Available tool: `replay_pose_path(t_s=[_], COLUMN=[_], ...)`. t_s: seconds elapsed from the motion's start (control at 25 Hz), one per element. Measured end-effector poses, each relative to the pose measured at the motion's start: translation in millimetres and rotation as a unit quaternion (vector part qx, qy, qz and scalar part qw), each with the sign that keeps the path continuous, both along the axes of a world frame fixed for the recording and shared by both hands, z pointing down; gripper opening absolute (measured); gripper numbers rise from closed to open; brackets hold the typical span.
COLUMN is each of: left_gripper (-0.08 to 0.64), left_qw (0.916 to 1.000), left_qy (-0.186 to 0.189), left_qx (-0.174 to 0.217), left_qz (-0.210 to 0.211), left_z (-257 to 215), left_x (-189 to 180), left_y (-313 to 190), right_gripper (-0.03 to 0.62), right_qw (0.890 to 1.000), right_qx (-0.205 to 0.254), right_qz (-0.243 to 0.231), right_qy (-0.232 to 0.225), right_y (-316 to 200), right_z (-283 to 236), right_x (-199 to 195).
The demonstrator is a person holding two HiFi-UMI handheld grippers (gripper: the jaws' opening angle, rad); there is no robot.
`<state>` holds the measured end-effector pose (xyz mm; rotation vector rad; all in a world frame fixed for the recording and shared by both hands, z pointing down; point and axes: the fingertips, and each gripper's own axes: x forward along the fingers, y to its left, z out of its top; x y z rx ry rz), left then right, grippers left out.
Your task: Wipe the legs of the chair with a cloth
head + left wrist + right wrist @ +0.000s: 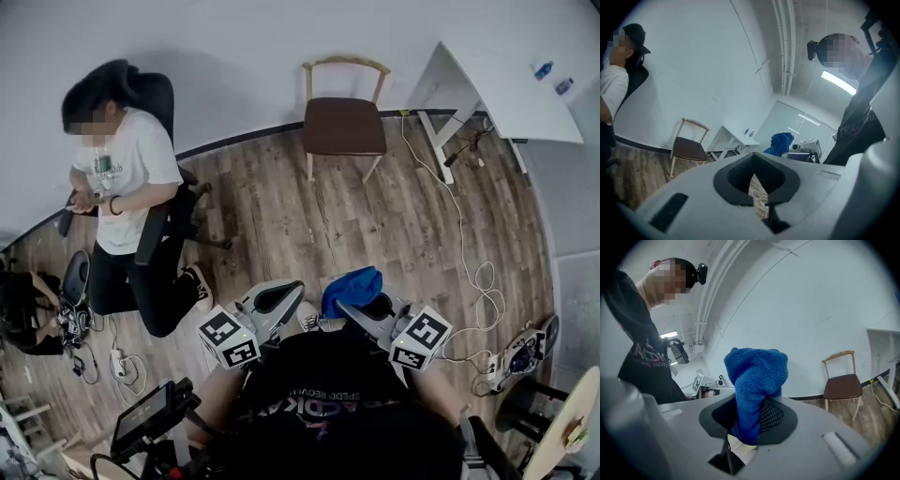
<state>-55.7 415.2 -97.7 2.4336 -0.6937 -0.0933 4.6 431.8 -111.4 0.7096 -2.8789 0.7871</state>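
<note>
We see a room with a wood plank floor (281,216) and a white wall (234,56), looking down from the head view. One person (122,178) sits on a dark office chair at the left of the frame. One white counter (506,94) at the upper right carries two small bottles (543,68).

One chair (343,125), with a brown seat and a pale wooden frame, stands against the wall at the upper centre. Two of its legs show plainly under the seat, each running upright from floor to seat. It is well apart from both claws, straight ahead of them up the frame.

At the bottom centre are two claws. The right claw (364,305) is clenched on one blue terry cloth (353,289), which bunches up out of its jaws in the right gripper view. The left claw (272,302) holds nothing, its jaws drawn together.

We judge the right claw slightly nearer the chair and better lined up with it. No wiping has begun, since the whole stretch of floor must be crossed first.
</note>
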Motion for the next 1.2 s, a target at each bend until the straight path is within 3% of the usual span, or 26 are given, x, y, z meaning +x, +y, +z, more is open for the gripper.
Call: replay_pose_path(t_s=[0.44,0.8,1.2], left_gripper=[-0.002,-0.002,-0.002], left_qw=[0.9999,0.9993,0.9962], left_qy=[0.006,0.006,-0.005], left_qx=[0.007,0.002,-0.016], left_qz=[-0.006,-0.036,-0.086], left_z=[3,4,10], left_x=[-7,-21,-6], left_y=[4,-3,-73], right_gripper=[0.100,0.098,0.098], right_qw=[1.000,1.000,0.999], right_qx=[0.000,0.013,0.009], right_qz=[0.006,-0.001,-0.035], right_qy=[-0.017,-0.015,-0.016], right_y=[-2,-17,-112], right_z=[-4,-12,-4], right_x=[-1,-3,20])
